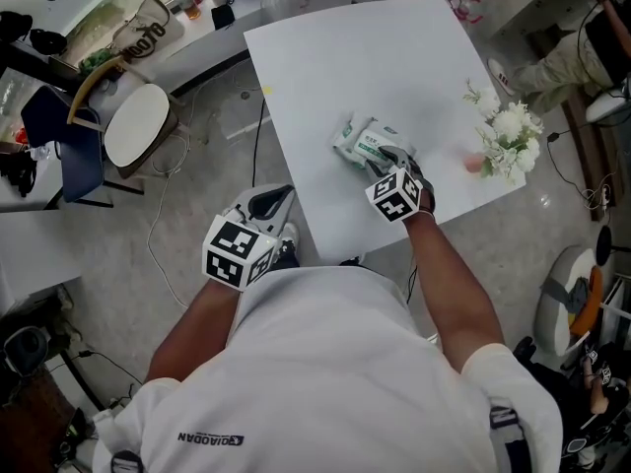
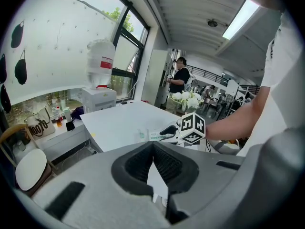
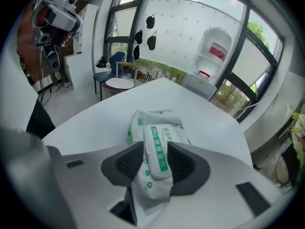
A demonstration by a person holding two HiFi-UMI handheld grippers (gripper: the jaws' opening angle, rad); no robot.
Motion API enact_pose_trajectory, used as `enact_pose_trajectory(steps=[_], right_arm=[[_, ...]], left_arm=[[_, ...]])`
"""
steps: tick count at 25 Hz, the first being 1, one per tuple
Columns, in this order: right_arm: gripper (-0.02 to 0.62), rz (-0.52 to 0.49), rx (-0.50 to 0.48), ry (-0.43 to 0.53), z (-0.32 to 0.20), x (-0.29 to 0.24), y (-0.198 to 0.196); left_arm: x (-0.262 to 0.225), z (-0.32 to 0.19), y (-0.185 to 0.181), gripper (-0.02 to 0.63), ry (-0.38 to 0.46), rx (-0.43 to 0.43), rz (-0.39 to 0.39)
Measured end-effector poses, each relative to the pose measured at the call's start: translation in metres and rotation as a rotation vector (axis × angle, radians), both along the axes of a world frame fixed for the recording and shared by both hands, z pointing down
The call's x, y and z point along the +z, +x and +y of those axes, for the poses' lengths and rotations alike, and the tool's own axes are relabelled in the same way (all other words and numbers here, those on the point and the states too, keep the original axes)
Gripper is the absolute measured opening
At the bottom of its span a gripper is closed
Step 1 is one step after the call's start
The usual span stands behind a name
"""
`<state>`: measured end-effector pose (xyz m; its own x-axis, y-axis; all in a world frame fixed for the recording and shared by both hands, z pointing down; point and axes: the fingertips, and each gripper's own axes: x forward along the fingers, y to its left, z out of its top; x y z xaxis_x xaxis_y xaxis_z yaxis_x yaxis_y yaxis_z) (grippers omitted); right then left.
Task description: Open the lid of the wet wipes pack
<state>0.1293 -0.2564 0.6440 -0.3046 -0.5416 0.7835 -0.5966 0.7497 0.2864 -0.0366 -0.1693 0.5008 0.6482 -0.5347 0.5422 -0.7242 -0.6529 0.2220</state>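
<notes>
Two grippers: the left gripper (image 2: pixel 153 144) hangs off the table's (image 1: pixel 335 67) near edge with jaws pressed together, while the right gripper (image 3: pixel 156 159) tilts down, jaws spread astride the wet wipes pack (image 3: pixel 153 128), which lies on the table near its near edge with its lid (image 3: pixel 159 149) up and its length running along the jaws toward far-left.

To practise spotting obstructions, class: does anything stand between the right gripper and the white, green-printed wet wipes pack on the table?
Nothing visible does. The right gripper has its open jaws on either side of the soft white, green-printed wet wipes pack. The pack's flat rectangular lid shows uncovered between them. The pack lies on the white table.
</notes>
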Motion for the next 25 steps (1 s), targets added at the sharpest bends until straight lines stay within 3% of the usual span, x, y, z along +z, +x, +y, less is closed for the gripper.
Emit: enact_pose_trajectory(steps=[9,18,25], right_arm=[[0.167,-0.021,0.024,-0.020,-0.004,0.006,0.002],[0.089,-0.275,0.171,-0.127,-0.003,0.000,0.006],[0.038,-0.332,0.179,-0.128,-0.005,-0.011,0.006]], left_arm=[[0.001,-0.005,0.000,-0.001,-0.011,0.003,0.002],[0.000,-0.011,0.004,-0.001,-0.009,0.008,0.006],[0.000,-0.011,0.008,-0.002,-0.008,0.019,0.011]])
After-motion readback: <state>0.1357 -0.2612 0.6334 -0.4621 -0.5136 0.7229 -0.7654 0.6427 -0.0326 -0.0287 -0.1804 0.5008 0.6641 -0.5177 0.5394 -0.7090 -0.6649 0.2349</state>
